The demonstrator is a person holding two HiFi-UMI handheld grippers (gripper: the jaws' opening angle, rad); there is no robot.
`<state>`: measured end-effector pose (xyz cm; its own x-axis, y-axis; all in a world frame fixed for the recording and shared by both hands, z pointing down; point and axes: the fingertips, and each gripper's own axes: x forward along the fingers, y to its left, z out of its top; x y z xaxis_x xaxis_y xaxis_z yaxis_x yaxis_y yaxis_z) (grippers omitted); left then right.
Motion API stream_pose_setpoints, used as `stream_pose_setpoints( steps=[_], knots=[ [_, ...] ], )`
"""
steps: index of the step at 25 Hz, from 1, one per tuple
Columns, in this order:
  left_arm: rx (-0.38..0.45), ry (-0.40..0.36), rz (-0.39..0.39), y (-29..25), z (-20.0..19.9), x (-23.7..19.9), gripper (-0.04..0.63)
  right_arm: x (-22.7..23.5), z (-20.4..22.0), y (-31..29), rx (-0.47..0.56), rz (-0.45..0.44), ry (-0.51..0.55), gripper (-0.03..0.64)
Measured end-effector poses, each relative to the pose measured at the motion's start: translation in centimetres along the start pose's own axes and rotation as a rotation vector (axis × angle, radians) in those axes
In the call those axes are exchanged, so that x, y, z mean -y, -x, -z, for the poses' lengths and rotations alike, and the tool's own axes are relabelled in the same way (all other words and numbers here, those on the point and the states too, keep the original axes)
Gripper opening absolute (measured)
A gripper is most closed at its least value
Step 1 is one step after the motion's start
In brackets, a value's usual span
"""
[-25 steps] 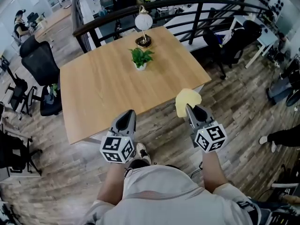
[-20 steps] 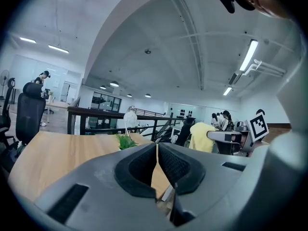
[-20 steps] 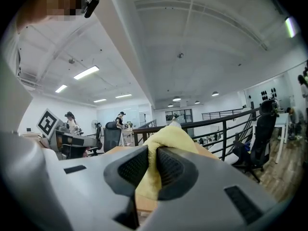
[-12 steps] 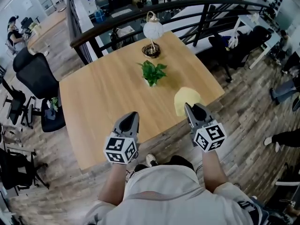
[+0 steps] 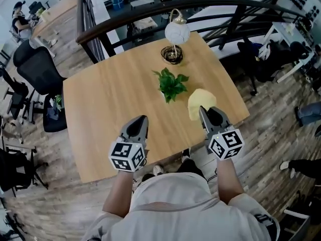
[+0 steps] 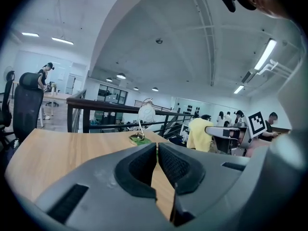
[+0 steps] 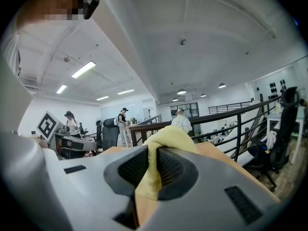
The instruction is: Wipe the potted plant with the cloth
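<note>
Potted plant (image 5: 172, 85) stands on the wooden table (image 5: 100, 119), right of centre and toward the far edge; its green leaves spread over the pot, so the head view does not show what the pot holds; a white globe lamp (image 5: 175, 36) stands just behind it, close to the far edge. Right gripper (image 5: 206, 115) is clenched on the yellow cloth (image 5: 199, 102), which bulges from between the pads, near the plant's right side and apart from it. Left gripper (image 5: 140, 124) hangs over the table's near edge, jaws pressed together with nothing between them.
</note>
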<state>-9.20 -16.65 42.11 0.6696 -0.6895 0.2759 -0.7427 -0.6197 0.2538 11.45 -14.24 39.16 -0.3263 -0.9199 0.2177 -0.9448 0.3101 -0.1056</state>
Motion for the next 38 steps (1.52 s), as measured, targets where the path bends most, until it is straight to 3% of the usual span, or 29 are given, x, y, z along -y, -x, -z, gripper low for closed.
stream_pose_setpoints(
  steps=[9,16,24,30,38],
  knots=[
    [-0.017,0.041,-0.182,-9.0,-2.0,-1.9,0.023,8.6,-1.4,-9.3,-0.029,-0.183,-0.016,0.094],
    [-0.049,0.105,-0.264,-12.2,-0.8,-3.8,0.023,10.6,0.5,-13.8,-0.101,-0.275,-0.035,0.094],
    [-0.114,0.150,-0.204,-15.2,2.5,-6.4,0.023,9.7,2.7,-15.3,-0.159,-0.260,-0.050,0.094],
    [-0.295,0.322,-0.100,-19.5,9.6,-8.4,0.025,8.9,3.8,-15.7,-0.190,-0.236,-0.055,0.094],
    [-0.343,0.459,-0.063,-22.9,12.0,-10.2,0.025,9.0,5.6,-15.9,-0.234,-0.219,-0.065,0.094]
  ],
)
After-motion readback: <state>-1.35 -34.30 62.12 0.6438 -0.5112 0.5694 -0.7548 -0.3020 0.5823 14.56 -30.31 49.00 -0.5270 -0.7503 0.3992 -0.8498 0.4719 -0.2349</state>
